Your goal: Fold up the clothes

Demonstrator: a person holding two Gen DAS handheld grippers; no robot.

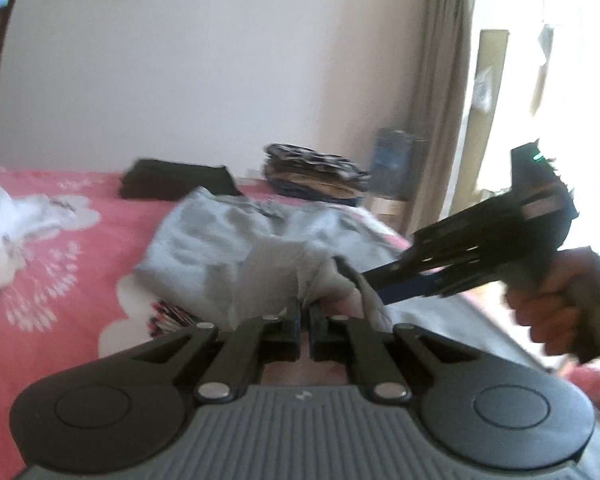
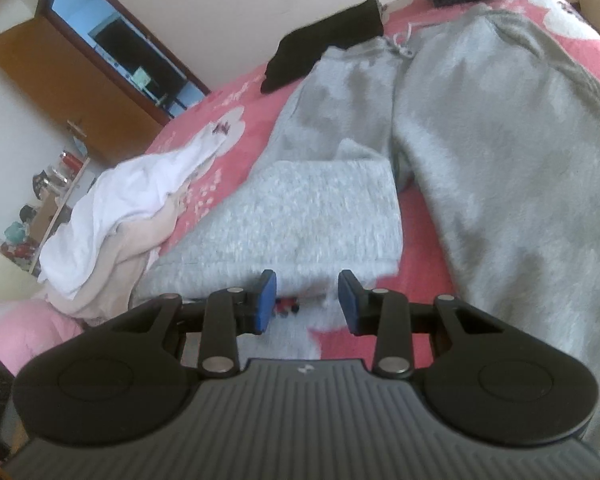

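Grey sweatpants (image 2: pixel 480 152): soft fleecy cloth, matt, fuzzy nap; folded leg w/ coarser heathered knit look. Pink bedsheet (image 2: pixel 416 216): smooth matt cloth w/ white flower print. White garment (image 2: pixel 132 200): thin, smooth, creased cloth. Black garment (image 2: pixel 328 40): matt dark cloth. Right gripper (image 2: pixel 307 300): matt black plastic arms, shiny metal rivets, blue rubbery-looking pads, ribbed grey plastic body. Left gripper (image 1: pixel 305 312): same matt black plastic, metal rivets. Cabinet (image 2: pixel 60 80): brown wood, slight sheen. Curtain (image 1: pixel 440 80): beige cloth.
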